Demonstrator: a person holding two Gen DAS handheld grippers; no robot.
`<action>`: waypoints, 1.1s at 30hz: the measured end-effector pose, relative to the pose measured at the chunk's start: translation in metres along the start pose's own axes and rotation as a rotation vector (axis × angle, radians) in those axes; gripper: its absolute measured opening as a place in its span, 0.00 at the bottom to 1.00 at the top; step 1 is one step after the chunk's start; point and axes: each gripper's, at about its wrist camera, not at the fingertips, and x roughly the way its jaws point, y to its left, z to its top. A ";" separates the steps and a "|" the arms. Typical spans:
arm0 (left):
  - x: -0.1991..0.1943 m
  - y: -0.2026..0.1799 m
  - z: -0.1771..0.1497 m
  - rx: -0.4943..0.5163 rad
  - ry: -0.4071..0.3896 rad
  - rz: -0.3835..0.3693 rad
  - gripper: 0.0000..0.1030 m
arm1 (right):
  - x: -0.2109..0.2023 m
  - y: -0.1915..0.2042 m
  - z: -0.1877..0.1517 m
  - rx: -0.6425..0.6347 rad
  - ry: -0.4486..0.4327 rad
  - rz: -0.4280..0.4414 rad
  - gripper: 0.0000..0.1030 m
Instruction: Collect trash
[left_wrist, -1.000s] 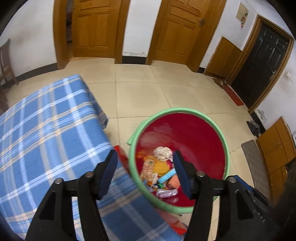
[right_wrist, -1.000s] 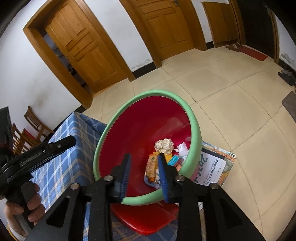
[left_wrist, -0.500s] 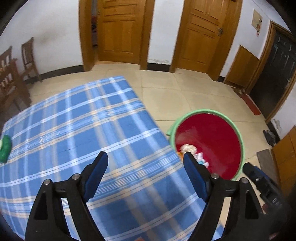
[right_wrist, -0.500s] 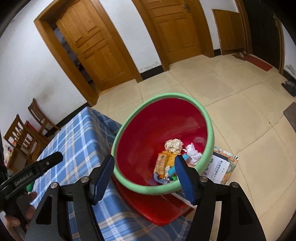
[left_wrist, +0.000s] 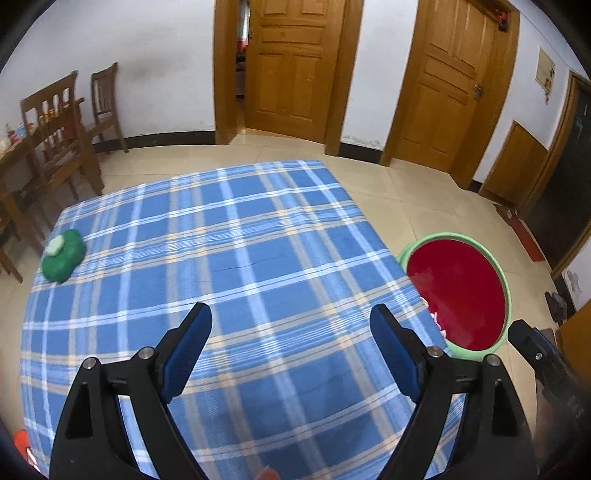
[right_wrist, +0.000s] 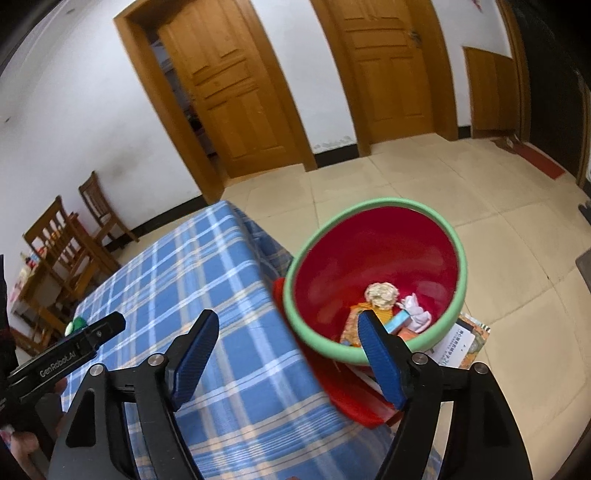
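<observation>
My left gripper (left_wrist: 290, 321) hangs over the blue plaid surface (left_wrist: 236, 258), its jaws opening wide with nothing between them but cloth far below. My right gripper (right_wrist: 286, 328) is also empty, jaws opening, angled down at the surface's corner and the bin beside it. One blue pad of it stands in front of the near rim of the red bin (right_wrist: 376, 251), though it touches nothing.

The bin has a green rim and sits just off the surface's edge, on a red stool or lid (right_wrist: 354, 398) with printed papers (right_wrist: 461, 343) under its far side. Trash lies in its bottom: a crumpled paper ball (right_wrist: 381, 293), a white tissue (right_wrist: 415, 314), an orange wrapper (right_wrist: 352, 325) and a light blue piece (right_wrist: 397, 320).

Still on the surface, near its far left edge, is a green pack with a white round cap (left_wrist: 63, 254), well apart from both grippers. Wooden chairs (left_wrist: 62, 129) stand by the wall beyond it
</observation>
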 end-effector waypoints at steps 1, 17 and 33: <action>-0.005 0.004 -0.002 -0.004 -0.007 0.009 0.84 | -0.001 0.006 -0.002 -0.011 -0.001 0.005 0.77; -0.041 0.036 -0.035 -0.041 -0.048 0.105 0.84 | -0.018 0.059 -0.031 -0.140 -0.033 0.038 0.78; -0.053 0.056 -0.062 -0.088 -0.116 0.225 0.84 | -0.012 0.072 -0.060 -0.192 -0.038 0.028 0.78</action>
